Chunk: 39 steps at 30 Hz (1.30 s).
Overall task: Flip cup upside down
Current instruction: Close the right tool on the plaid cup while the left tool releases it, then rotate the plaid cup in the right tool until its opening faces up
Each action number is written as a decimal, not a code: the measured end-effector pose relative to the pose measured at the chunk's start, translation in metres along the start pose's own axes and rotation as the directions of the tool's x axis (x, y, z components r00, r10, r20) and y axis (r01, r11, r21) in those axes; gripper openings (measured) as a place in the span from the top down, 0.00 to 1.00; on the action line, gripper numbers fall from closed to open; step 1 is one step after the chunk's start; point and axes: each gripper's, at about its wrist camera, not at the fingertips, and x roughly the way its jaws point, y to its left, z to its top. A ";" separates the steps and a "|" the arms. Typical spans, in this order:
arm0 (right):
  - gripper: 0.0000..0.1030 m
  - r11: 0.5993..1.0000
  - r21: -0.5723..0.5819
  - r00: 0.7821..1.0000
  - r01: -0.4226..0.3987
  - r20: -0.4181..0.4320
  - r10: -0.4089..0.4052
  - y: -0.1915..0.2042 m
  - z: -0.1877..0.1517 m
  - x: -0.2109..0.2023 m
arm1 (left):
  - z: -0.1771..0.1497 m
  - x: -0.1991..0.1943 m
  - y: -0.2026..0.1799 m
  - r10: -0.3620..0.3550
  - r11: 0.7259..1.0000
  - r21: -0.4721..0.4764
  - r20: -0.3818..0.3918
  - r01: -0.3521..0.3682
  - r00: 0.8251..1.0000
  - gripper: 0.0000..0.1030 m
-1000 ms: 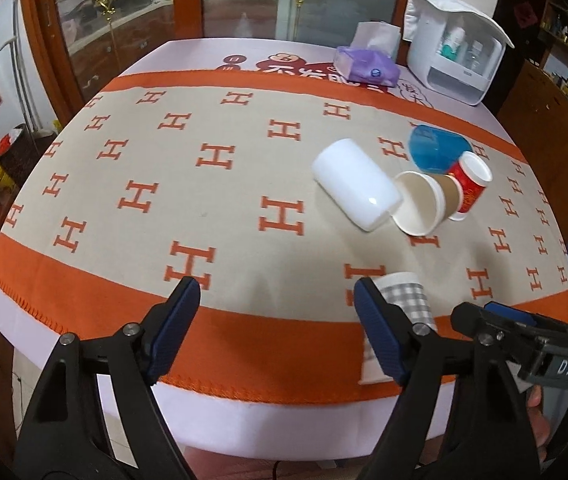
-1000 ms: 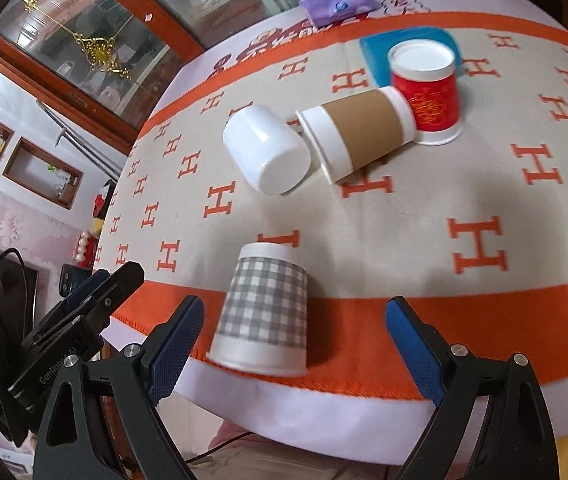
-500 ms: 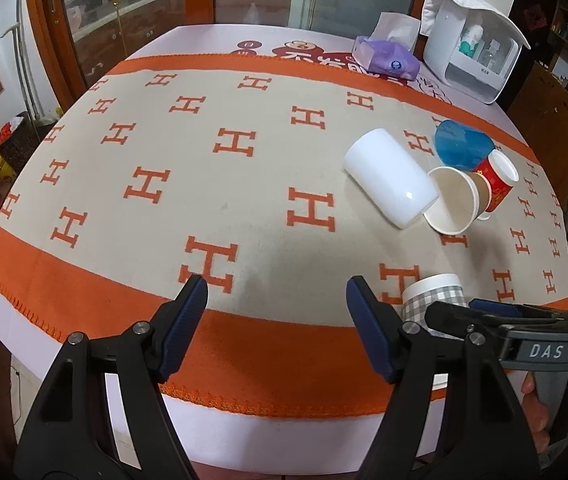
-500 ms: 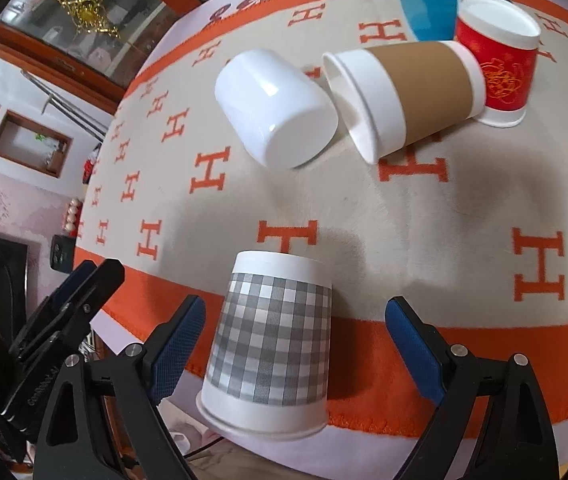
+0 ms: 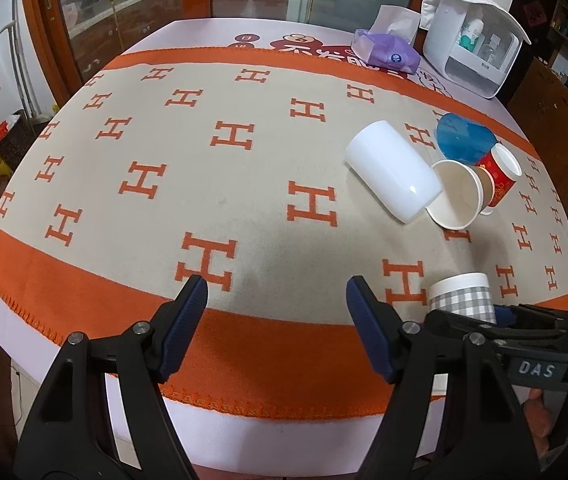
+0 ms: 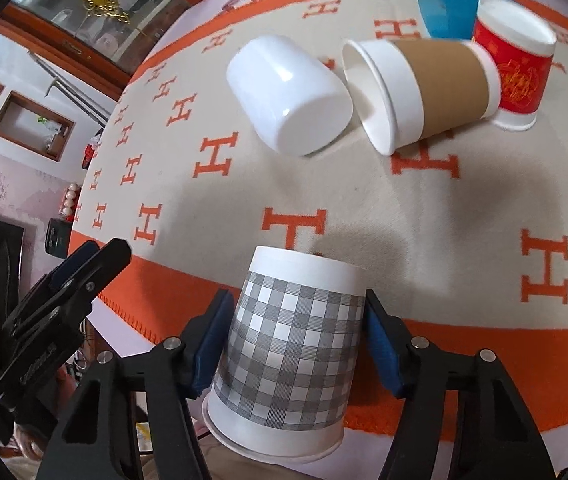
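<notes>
A grey-checked paper cup stands mouth-down at the near edge of the table. My right gripper is shut on it, one blue pad on each side of its wall. The cup also shows in the left wrist view, with the right gripper around it. My left gripper is open and empty above the orange border of the cloth, left of the cup.
A white cup and a brown-sleeved paper cup lie on their sides mid-table. A red cup stands mouth-down by a blue cup. A tissue pack and a white dispenser stand at the back.
My right gripper has moved in around the checked cup and closed from wide open onto its sides. My left gripper has shifted slightly forward and stays open.
</notes>
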 end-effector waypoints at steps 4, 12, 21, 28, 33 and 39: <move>0.38 0.999 -0.037 0.994 0.033 0.108 -0.029 0.007 -0.006 -0.022 | -0.001 -0.001 -0.005 -0.006 1.000 0.010 0.007 0.006 1.000 0.32; 0.38 0.972 -0.087 0.862 0.217 0.485 -0.149 0.020 -0.016 -0.058 | -0.003 -0.001 -0.011 -0.005 1.000 0.013 0.020 0.005 1.000 0.32; 0.38 0.962 -0.027 0.810 0.272 0.546 -0.214 0.004 -0.017 -0.039 | -0.003 0.004 -0.009 0.005 1.000 -0.007 0.018 -0.005 1.000 0.32; 0.38 0.959 -0.030 0.823 0.281 0.522 -0.224 0.001 -0.013 -0.019 | -0.005 0.005 -0.013 0.005 1.000 -0.001 0.017 -0.005 1.000 0.32; 0.38 0.941 -0.075 0.824 0.329 0.509 -0.247 0.008 -0.026 -0.007 | -0.007 0.003 -0.014 0.008 1.000 0.000 0.024 -0.008 1.000 0.32; 0.38 0.937 -0.093 0.830 0.338 0.498 -0.250 0.007 -0.041 0.002 | -0.008 0.002 -0.013 0.008 1.000 -0.003 0.027 -0.008 1.000 0.32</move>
